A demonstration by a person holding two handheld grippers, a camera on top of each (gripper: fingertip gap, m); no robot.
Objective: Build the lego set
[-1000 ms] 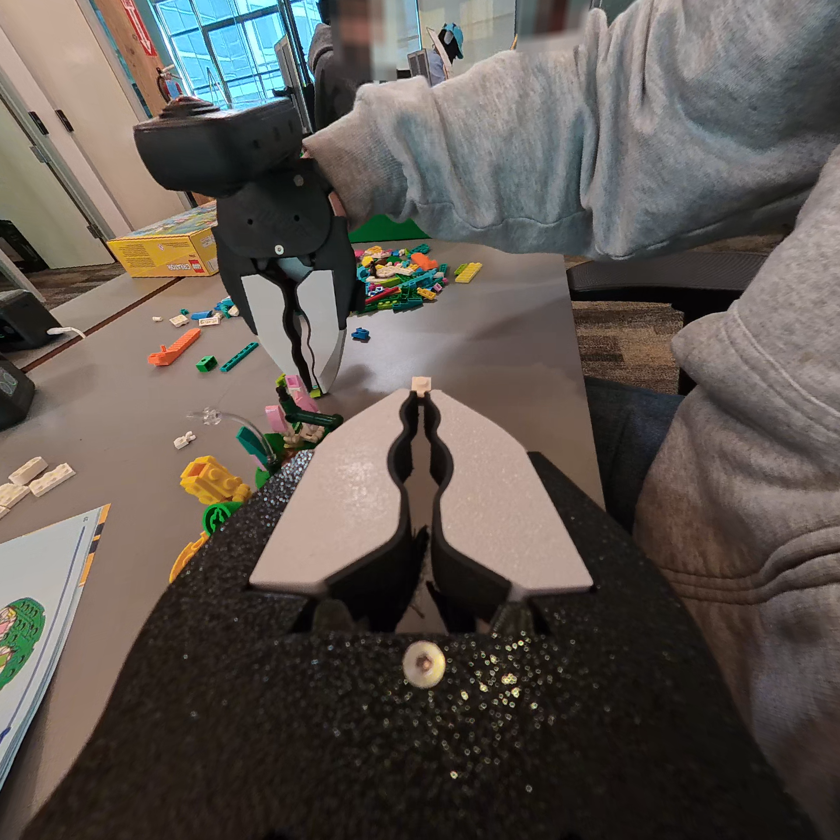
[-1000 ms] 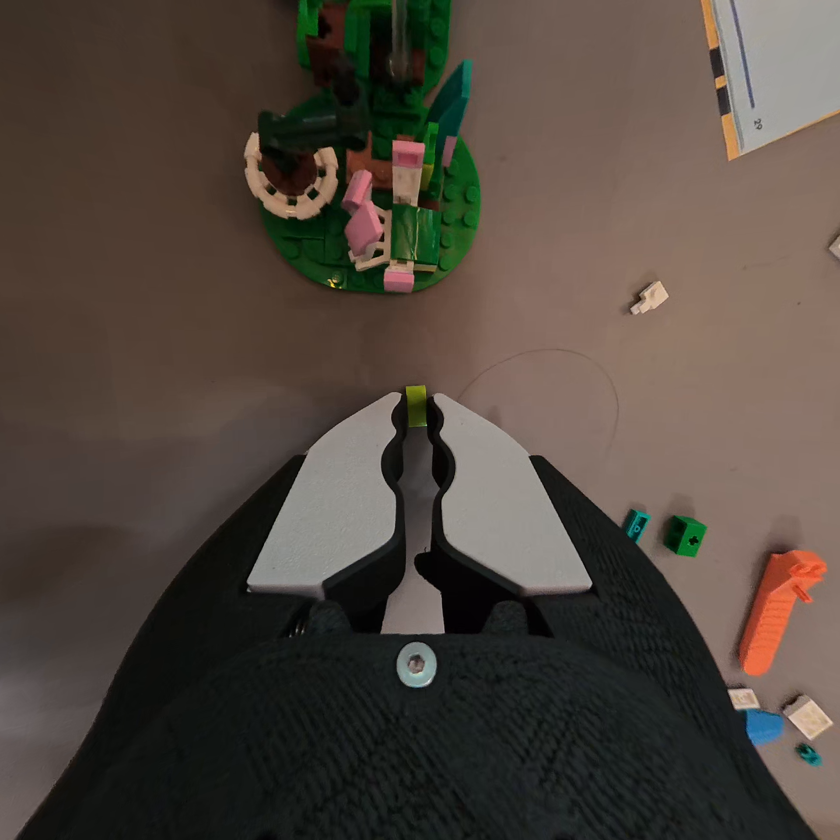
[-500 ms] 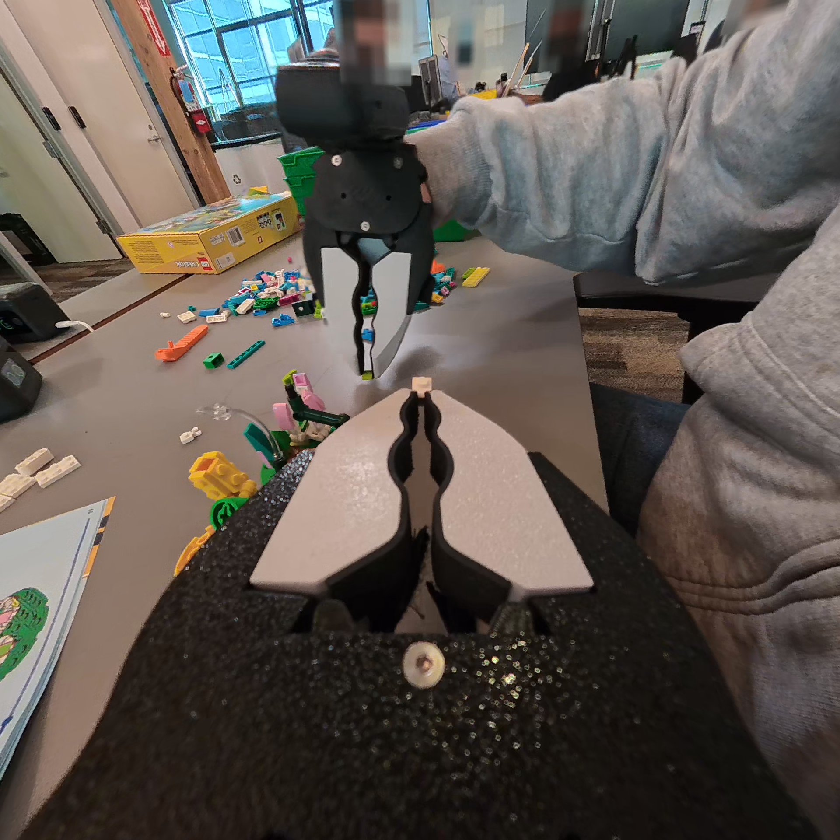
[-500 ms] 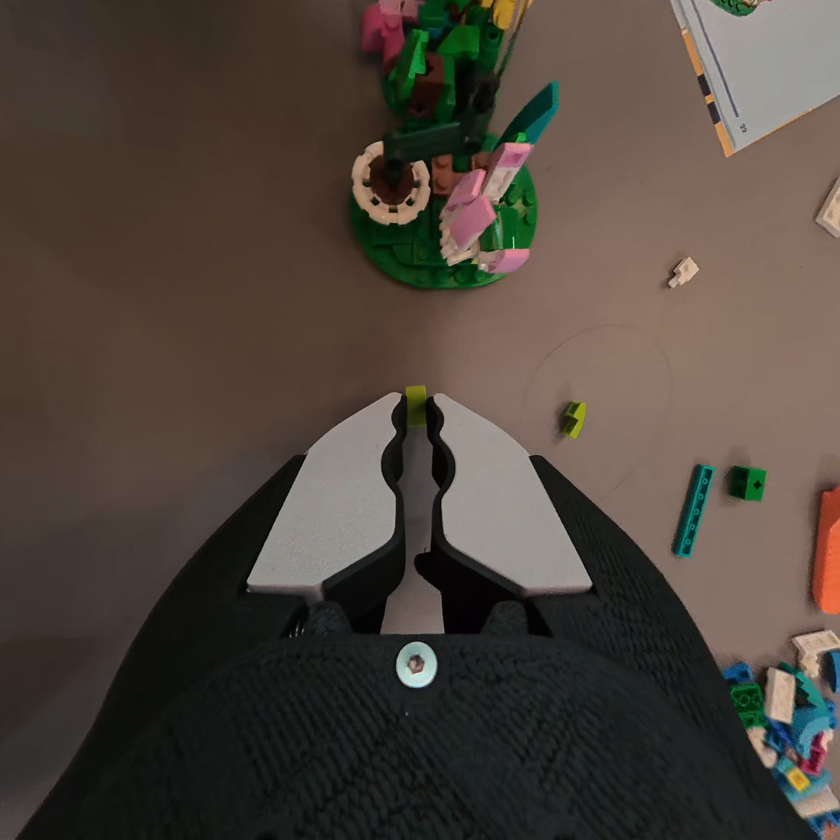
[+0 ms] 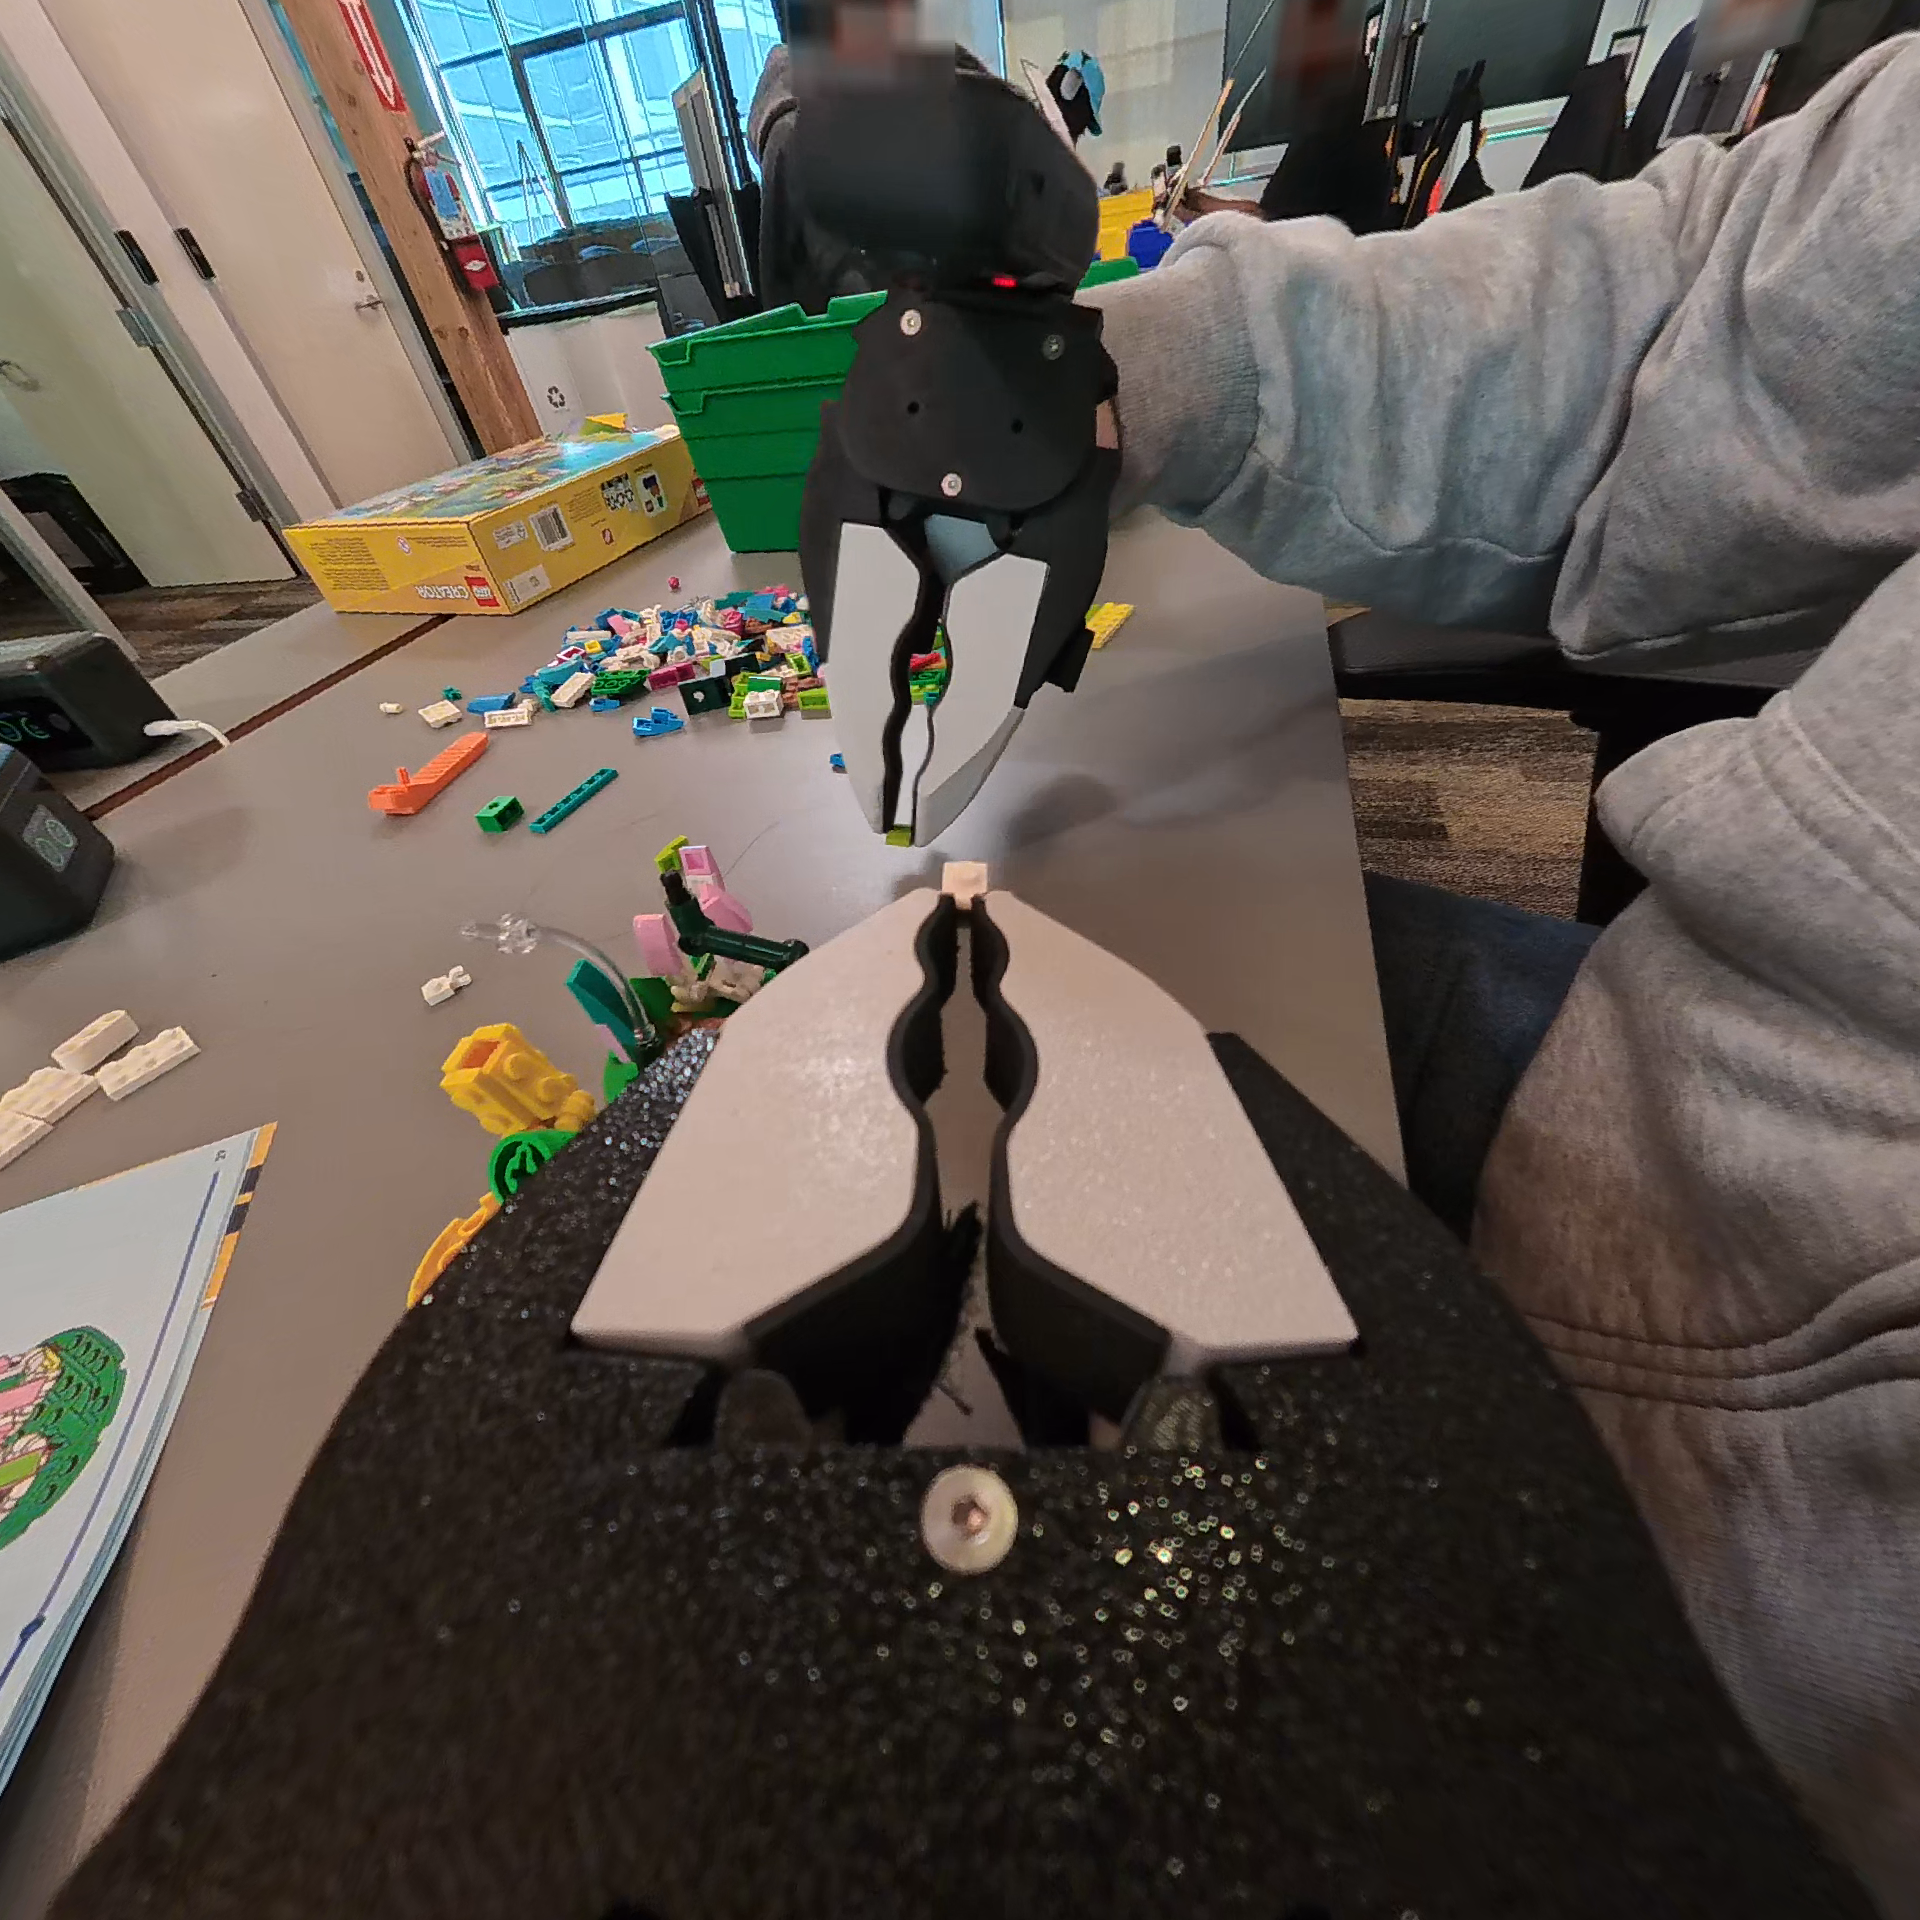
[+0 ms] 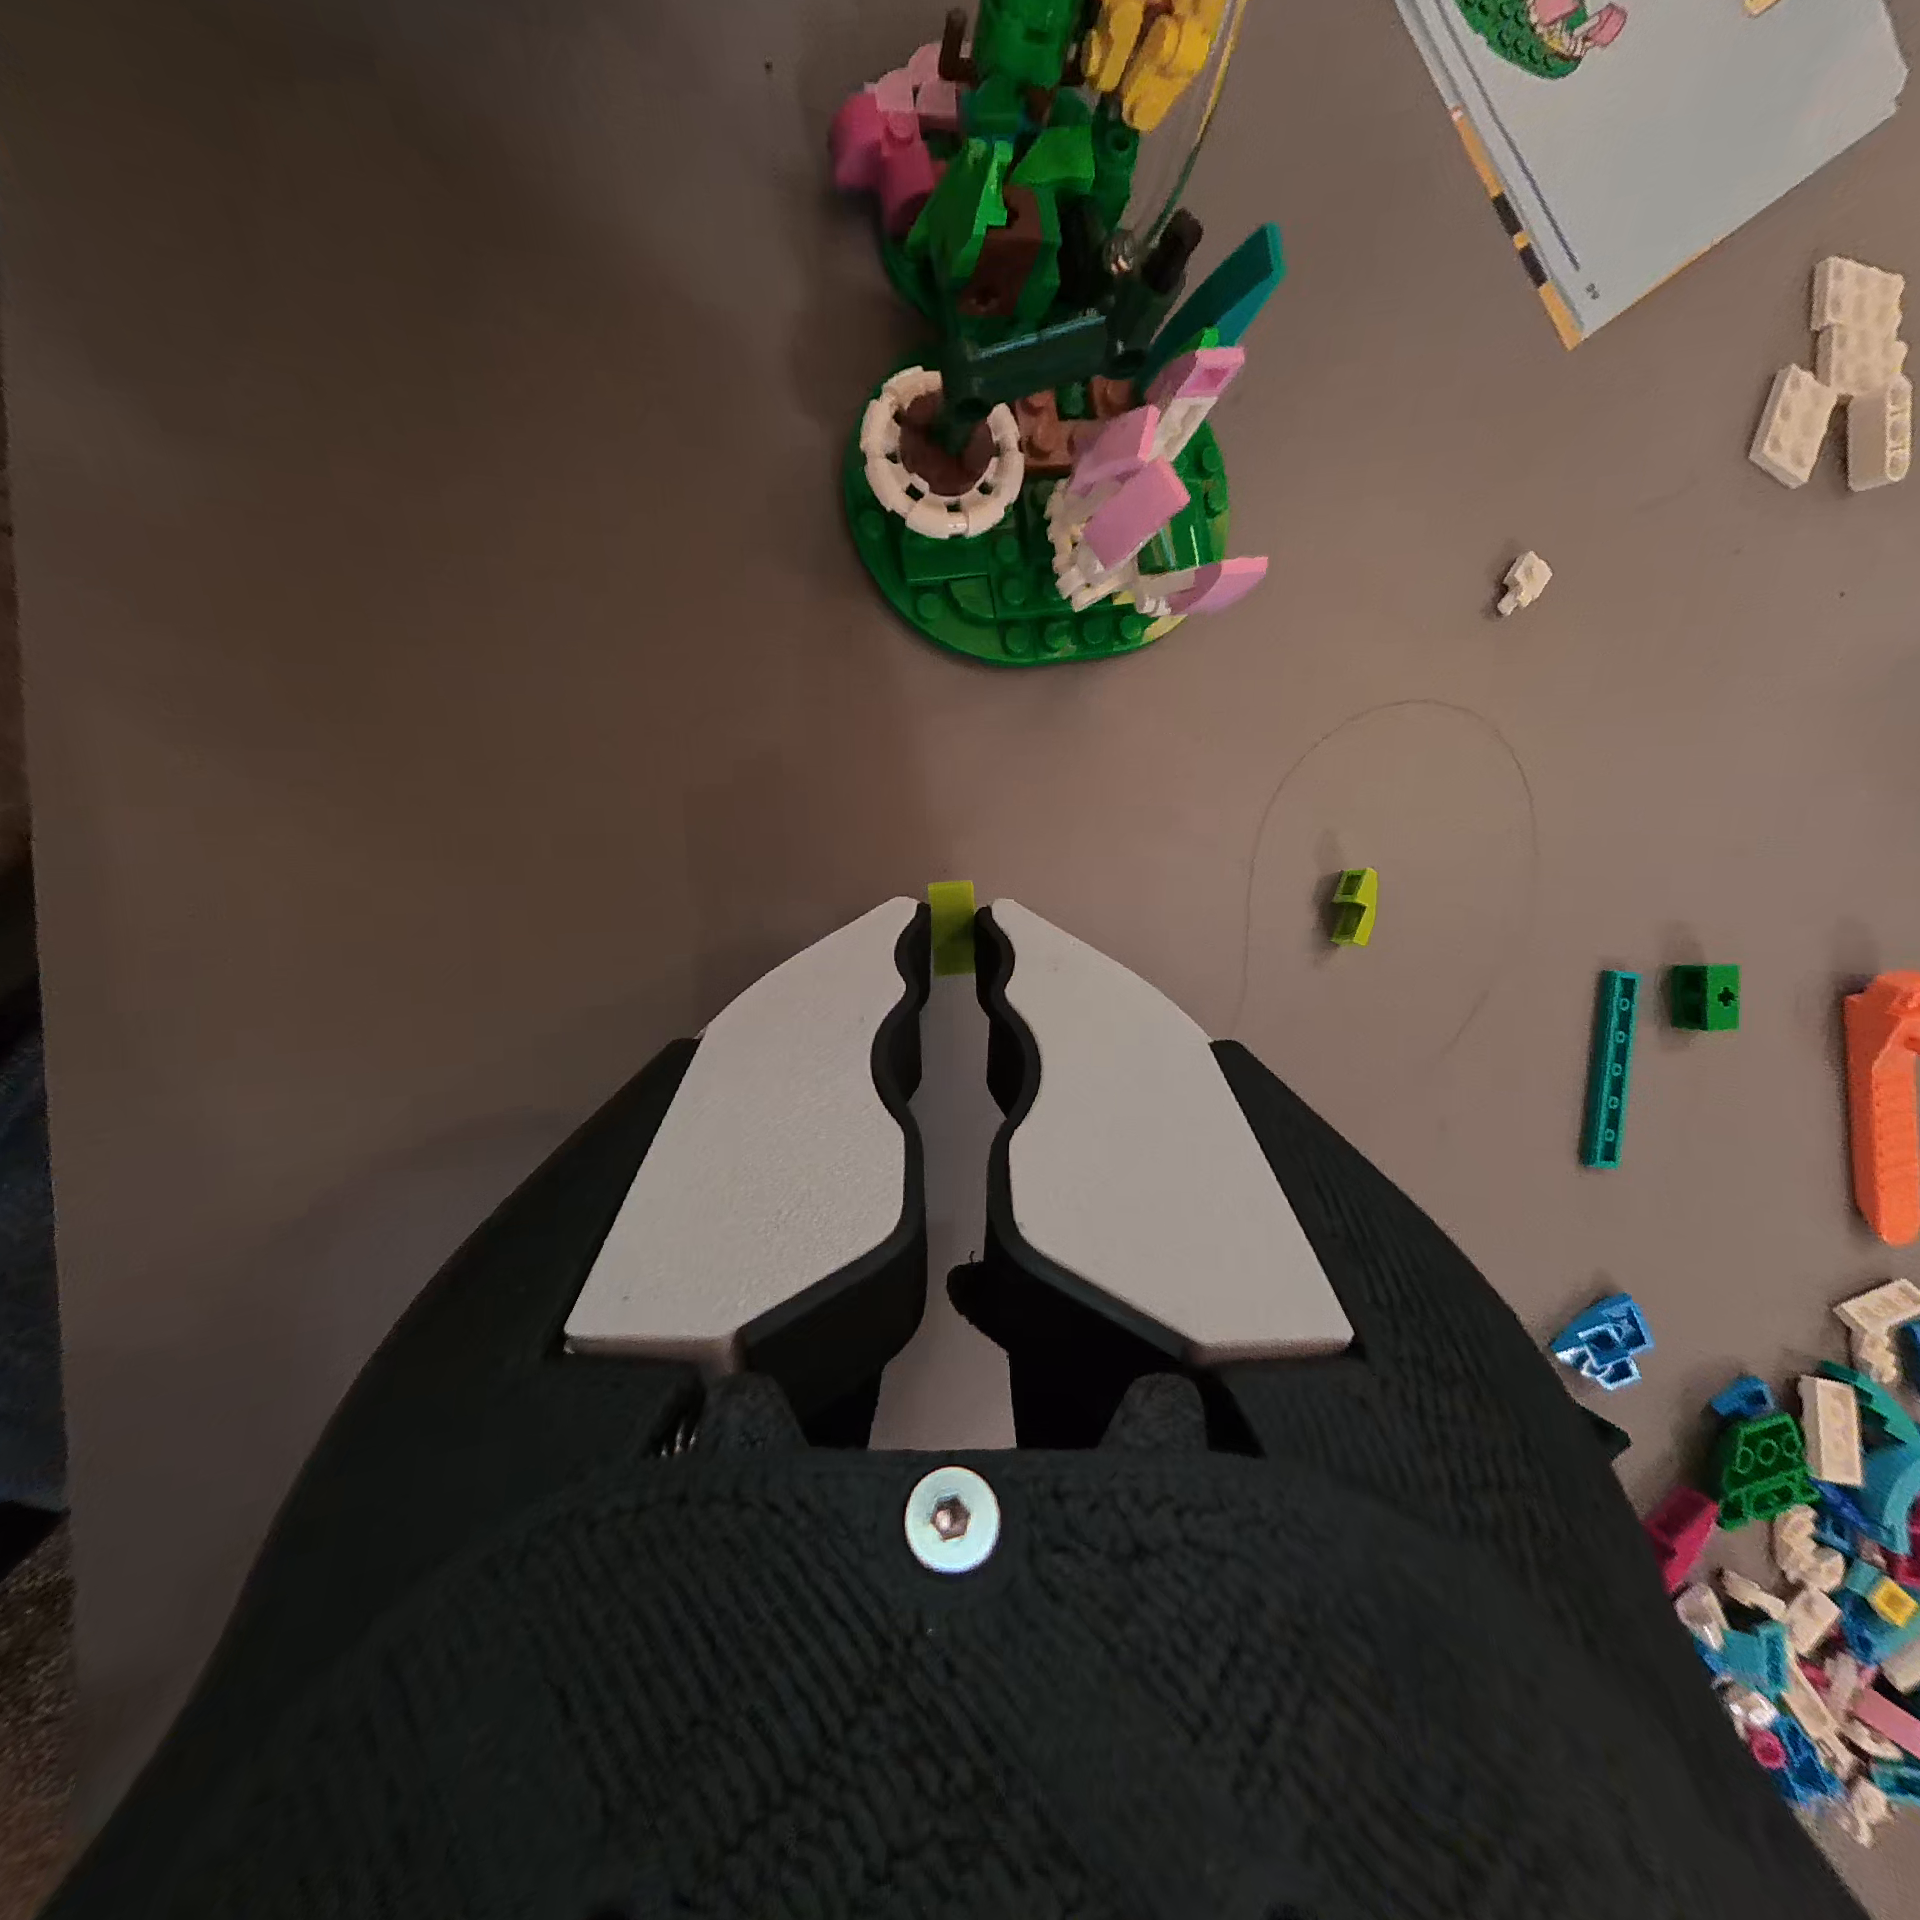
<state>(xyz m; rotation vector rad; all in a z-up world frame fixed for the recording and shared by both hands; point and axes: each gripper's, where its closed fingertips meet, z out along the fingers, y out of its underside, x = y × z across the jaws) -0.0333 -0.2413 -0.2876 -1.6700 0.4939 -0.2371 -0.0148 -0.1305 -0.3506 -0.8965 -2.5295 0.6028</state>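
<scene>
A big grey surface (image 5: 1195, 727) fills the middle of the room. It is smooth and flat. Far back there is a tall window (image 5: 561, 114) with many panes, and bright daylight comes in through it. Next to the window stands a brown wooden post (image 5: 416, 239) with a red fire extinguisher (image 5: 473, 260) on it. To the left are white walls and a white door (image 5: 270, 281) with a handle. The floor (image 5: 1455, 769) on the right has a dark carpet with speckles. A black chair (image 5: 1475, 665) stands by the edge of the surface. More dark chairs stand far back by the window.
</scene>
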